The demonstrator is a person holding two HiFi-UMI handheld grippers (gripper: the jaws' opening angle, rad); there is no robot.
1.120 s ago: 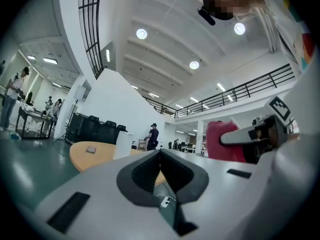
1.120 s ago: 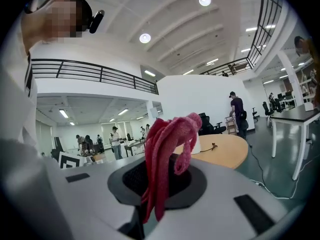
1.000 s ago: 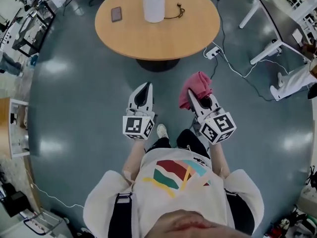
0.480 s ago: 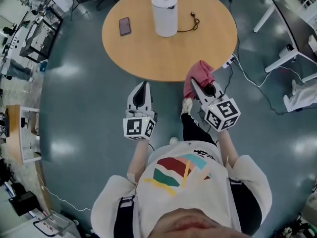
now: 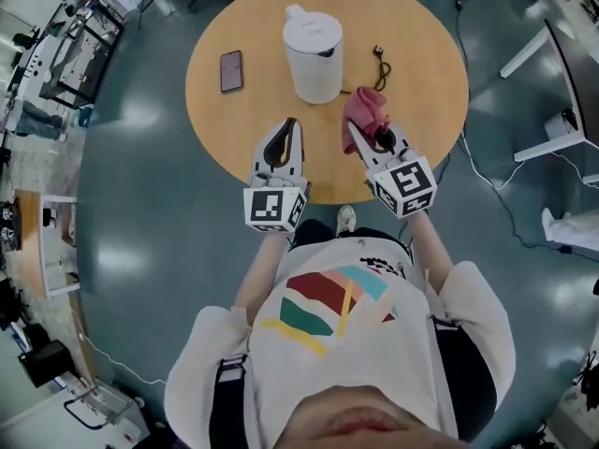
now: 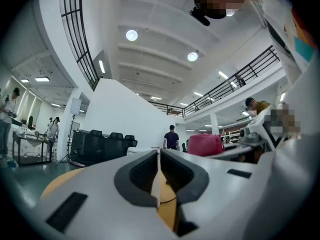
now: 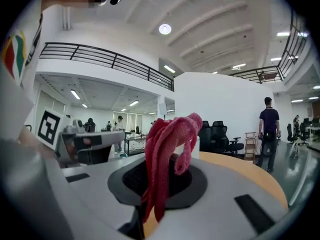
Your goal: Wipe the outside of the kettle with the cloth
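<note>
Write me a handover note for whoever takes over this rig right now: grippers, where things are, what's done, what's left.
Left gripper: jaws together, empty, over the near part of the round table.
Right gripper: shut on the red cloth, which bunches up past the jaws.
Kettle: white, upright, lid on, mid-table. A phone lies to its left. The cloth is close to its right side but looks clear of it.
Done: cloth is in hand.
Left: all the wiping of the kettle's outside.
</note>
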